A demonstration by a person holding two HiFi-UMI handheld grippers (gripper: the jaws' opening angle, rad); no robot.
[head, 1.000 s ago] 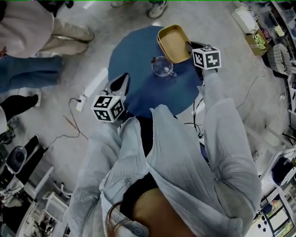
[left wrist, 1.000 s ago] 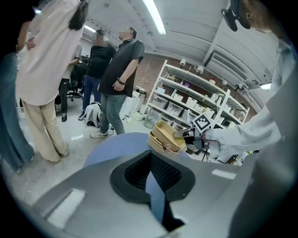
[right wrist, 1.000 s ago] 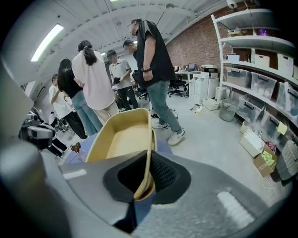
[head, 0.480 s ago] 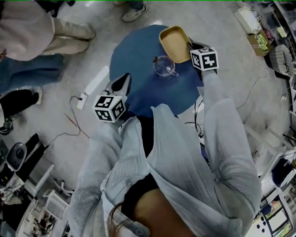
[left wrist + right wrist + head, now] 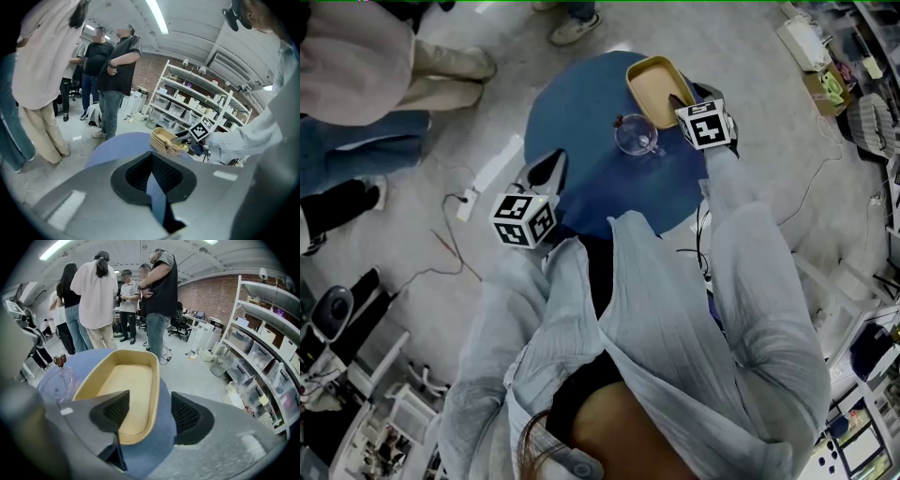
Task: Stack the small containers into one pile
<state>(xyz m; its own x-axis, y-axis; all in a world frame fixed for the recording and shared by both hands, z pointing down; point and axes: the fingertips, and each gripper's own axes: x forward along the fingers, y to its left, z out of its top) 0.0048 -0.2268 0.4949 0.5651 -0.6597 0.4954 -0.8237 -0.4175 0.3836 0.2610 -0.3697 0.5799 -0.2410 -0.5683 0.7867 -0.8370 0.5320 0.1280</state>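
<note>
Head view gives me the round blue bench (image 5: 581, 122) from above, with both of the task's containers on its far right part. A tan tray (image 5: 654, 84) lies at the bench's 1 o'clock edge, hollow side up and with nothing in it. A small clear cup (image 5: 635, 136) stands near the tray at its 7 o'clock. I cannot tell whether the two touch. The cup is not in the tray, so no pile is made yet.

My right claw (image 5: 682, 101) reaches in over the tray's near end from 4 o'clock. It is released: its jaws have just been opening. In the right gripper view they stand apart, astride the tray's near right wall. One of the pads (image 5: 115, 412) hangs over the tray's inside and the other hangs outside, above the blue cloth. Neither presses on the wall. The same view shows the cup at 9 o'clock of the tray, with a brown knob (image 5: 59, 361) on top.

My left claw (image 5: 548, 167) hovers at the bench's 8 o'clock edge, well apart from both containers. It is clenched on nothing. In the left gripper view its tips meet, with only a sliver of blue bench showing behind them.

People (image 5: 96, 291) stand on the floor beyond the bench. A white power strip (image 5: 492, 173) lies on the floor at the bench's 9 o'clock. Shelves (image 5: 267, 357) with bins fill the right gripper view at 3 o'clock.
</note>
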